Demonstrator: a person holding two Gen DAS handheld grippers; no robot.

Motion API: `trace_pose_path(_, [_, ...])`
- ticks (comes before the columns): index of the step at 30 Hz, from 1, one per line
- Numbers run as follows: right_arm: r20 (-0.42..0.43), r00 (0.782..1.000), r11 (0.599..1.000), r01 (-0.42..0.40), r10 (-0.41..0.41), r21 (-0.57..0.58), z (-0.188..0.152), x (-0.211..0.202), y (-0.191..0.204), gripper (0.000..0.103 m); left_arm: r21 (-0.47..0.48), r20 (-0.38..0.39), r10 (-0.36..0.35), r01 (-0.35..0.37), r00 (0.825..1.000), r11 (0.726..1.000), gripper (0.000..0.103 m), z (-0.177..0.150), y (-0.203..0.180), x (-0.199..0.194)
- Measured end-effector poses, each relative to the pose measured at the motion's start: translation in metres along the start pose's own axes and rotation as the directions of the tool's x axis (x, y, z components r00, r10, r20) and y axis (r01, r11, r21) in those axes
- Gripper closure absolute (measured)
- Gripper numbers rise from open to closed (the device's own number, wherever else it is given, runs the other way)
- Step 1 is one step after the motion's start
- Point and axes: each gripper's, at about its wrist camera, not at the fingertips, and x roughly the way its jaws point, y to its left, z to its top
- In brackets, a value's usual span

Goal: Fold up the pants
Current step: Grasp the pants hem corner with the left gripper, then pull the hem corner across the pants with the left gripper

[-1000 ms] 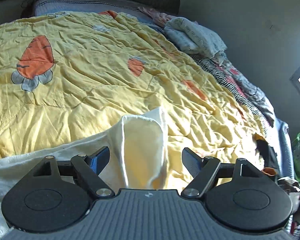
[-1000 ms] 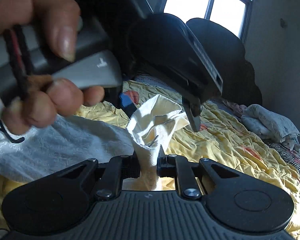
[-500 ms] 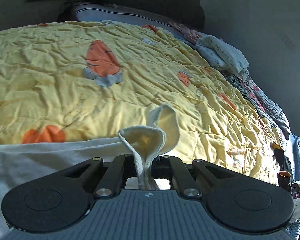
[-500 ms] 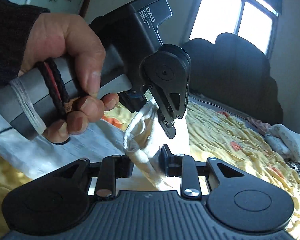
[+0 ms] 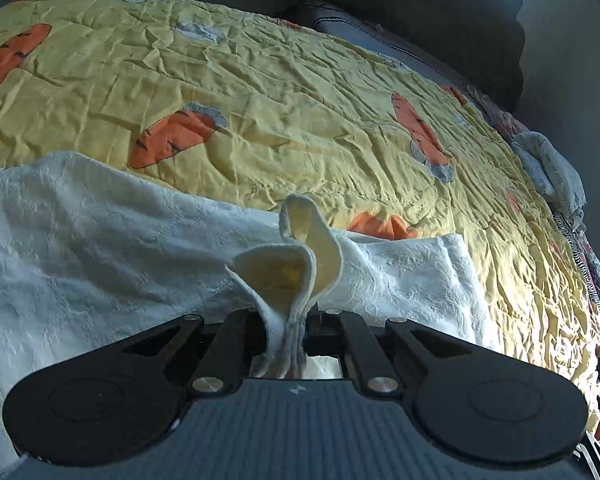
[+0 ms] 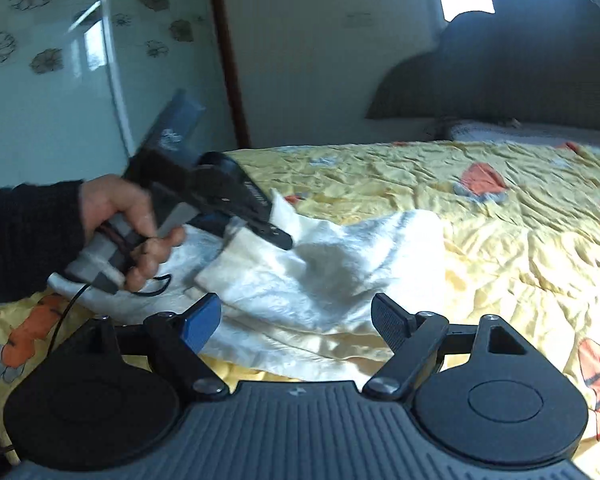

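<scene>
The white textured pants (image 5: 100, 240) lie across the yellow carrot-print quilt (image 5: 300, 100) on the bed. My left gripper (image 5: 286, 324) is shut on a bunched edge of the pants, which curls up above the fingers. In the right wrist view the left gripper (image 6: 278, 236) shows at the left, held by a hand, pinching the pants (image 6: 320, 280) and lifting that edge. My right gripper (image 6: 296, 320) is open and empty just above the near edge of the pants.
A dark headboard (image 6: 520, 80) stands at the far end of the bed. Folded clothes (image 5: 552, 168) lie along the right edge of the bed. A glass-panelled wall (image 6: 60, 80) with flower prints is behind the left hand.
My right gripper let go of the pants, opened and drew back. My left gripper closed on the pants edge and carried it leftward over the quilt.
</scene>
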Motion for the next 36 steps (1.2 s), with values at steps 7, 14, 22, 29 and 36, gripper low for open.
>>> trace_pose_path(7, [0.018, 0.999, 0.997, 0.031, -0.033, 0.070, 0.005, 0.003, -0.027, 0.020, -0.045, -0.007, -0.038, 0.038, 0.999, 0.998, 0.079, 0.000, 0.021, -0.026])
trace_pose_path(14, [-0.030, 0.999, 0.996, -0.035, 0.038, 0.085, 0.014, 0.026, -0.024, 0.020, -0.203, -0.014, -0.081, 0.077, 0.997, 0.976, 0.035, -0.025, 0.066, -0.043])
trace_pose_path(22, [-0.105, 0.987, 0.947, -0.086, 0.124, 0.309, 0.014, 0.064, -0.054, 0.020, -0.312, 0.020, -0.140, 0.139, 0.990, 0.940, 0.037, -0.071, 0.071, -0.059])
trace_pose_path(29, [-0.120, 0.989, 0.956, -0.053, 0.091, 0.289, 0.005, 0.058, -0.050, 0.020, -0.196, 0.050, -0.020, 0.029, 0.999, 0.980, 0.093, -0.069, 0.056, -0.064])
trace_pose_path(36, [-0.189, 0.974, 0.988, -0.104, 0.125, 0.119, -0.004, 0.059, -0.023, 0.020, -0.169, 0.052, 0.086, -0.076, 0.995, 0.983, 0.094, -0.078, 0.072, -0.091])
